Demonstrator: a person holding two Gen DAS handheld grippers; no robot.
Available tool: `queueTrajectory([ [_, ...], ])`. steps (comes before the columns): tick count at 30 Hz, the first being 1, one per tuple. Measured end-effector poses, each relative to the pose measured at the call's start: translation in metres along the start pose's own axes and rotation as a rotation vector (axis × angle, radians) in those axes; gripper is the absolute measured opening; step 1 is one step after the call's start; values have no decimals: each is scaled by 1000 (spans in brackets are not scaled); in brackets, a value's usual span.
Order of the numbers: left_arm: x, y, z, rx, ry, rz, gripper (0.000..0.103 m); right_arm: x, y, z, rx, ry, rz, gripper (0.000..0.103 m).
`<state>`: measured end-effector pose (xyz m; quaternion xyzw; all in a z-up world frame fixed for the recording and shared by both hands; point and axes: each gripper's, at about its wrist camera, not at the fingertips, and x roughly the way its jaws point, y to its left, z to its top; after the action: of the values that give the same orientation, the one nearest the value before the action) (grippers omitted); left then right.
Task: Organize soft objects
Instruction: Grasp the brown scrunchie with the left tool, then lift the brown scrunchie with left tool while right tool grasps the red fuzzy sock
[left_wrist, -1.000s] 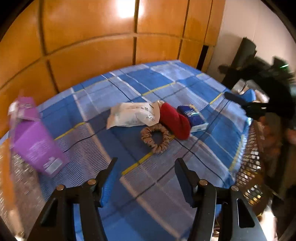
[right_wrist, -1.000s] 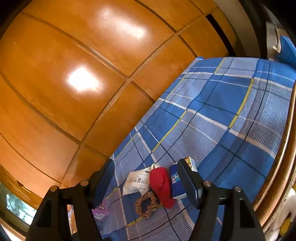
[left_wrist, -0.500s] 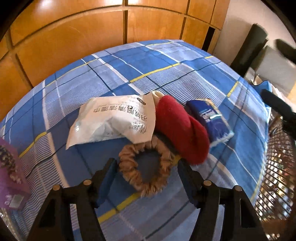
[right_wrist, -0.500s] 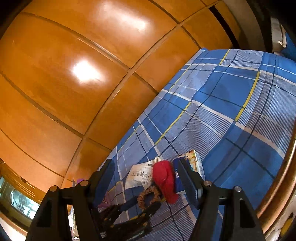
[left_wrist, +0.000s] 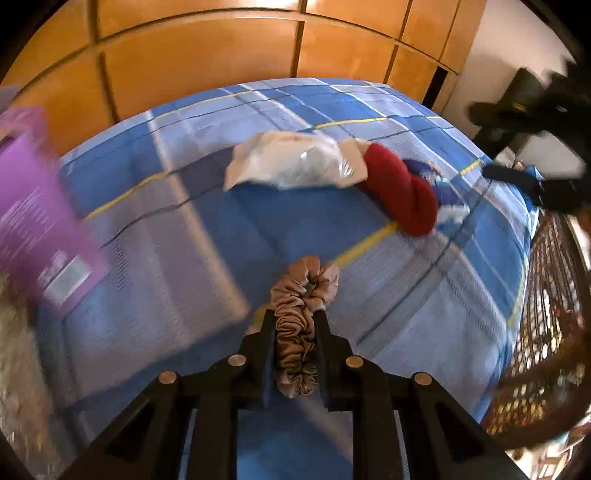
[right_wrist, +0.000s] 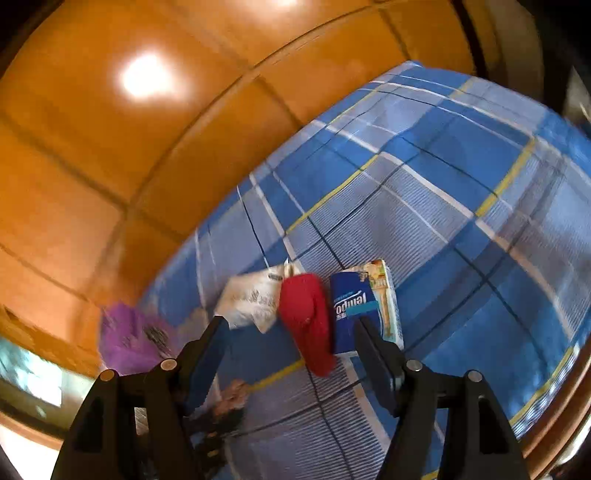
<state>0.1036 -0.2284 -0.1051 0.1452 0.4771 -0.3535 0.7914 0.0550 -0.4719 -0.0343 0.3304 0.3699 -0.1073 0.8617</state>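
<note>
Left wrist view shows the left gripper (left_wrist: 295, 325) clenched on the crumpled tan satin scrunchie (left_wrist: 301, 306) at six o'clock, so lift it clear of the blue plaid bedspread (left_wrist: 406, 295) without loosening.

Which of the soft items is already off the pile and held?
The tan scrunchie, pinched between the left gripper's fingers; the white packet, red cloth and tissue pack lie together.
</note>
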Motion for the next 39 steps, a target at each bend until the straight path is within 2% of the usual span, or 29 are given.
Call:
queueTrajectory([
  [4, -17, 12, -26, -7, -25, 19, 19, 35, 29, 10, -161, 123, -113, 64],
  [8, -30, 24, -43, -47, -33, 13, 19, 72, 47, 13, -286, 208, -231, 59],
  [11, -37, 29, -56, -62, -44, 11, 19, 100, 53, 12, -361, 240, -346, 51],
  [14, -43, 31, -65, -66, -57, 16, 19, 119, 51, 6, -377, 277, -364, 49],
  [16, -43, 31, -66, -61, -69, 21, 19, 120, 52, -1, -417, 248, -390, 45],
  [18, -43, 29, -70, -52, -82, 31, 19, 119, 51, -3, -418, 247, -386, 39],
  [23, -42, 26, -71, -39, -97, 53, 19, 111, 39, 1, -333, 258, -333, 39],
  [26, -42, 27, -70, -46, -94, 50, 19, 99, 26, 5, -208, 257, -246, 39],
  [28, -42, 27, -70, -45, -95, 50, 19, 95, 17, 9, -154, 250, -217, 39],
  [33, -42, 29, -71, -52, -103, 40, 19, 96, 18, 8, -179, 254, -228, 40],
  [37, -42, 30, -71, -58, -105, 36, 19, 94, 14, 11, -124, 262, -149, 47],
  [39, -42, 30, -71, -59, -103, 36, 19, 94, 15, 9, -135, 273, -162, 49],
])
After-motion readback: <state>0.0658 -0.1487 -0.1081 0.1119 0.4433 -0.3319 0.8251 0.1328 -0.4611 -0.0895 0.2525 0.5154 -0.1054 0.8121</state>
